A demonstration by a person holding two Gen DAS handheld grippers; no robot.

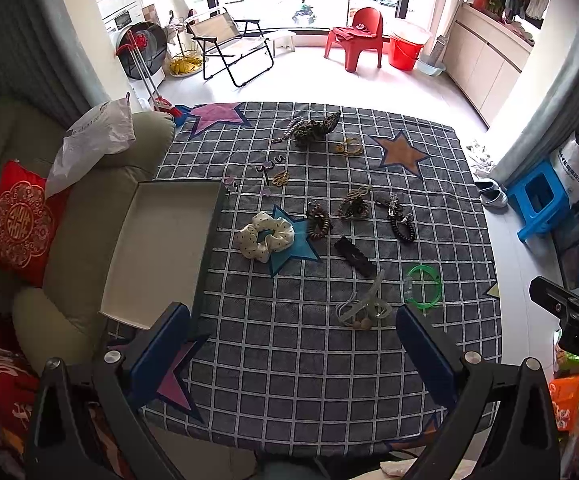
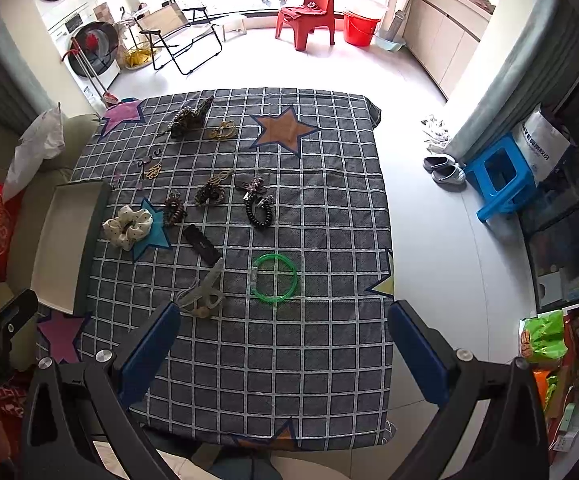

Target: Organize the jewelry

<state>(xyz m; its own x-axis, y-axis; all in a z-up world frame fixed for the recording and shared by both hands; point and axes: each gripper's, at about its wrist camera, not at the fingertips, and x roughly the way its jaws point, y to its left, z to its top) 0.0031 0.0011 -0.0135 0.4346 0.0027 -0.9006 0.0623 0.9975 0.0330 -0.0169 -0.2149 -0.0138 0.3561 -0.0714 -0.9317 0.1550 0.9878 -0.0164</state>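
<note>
Hovering above the worktop, left gripper and right gripper both spread, empty; sorting unstarted; next: pinch green bangle, carry to box.

left hand-held gripper: two blue flat pads at lower left and lower right of the frame, set on black angular arms, each with a round silver screw near the pad and a second farther back. right hand-held gripper: same build, blue pads, black arms, silver screws. white lettering, partly cut off, on black housing at the frame edge.
</note>
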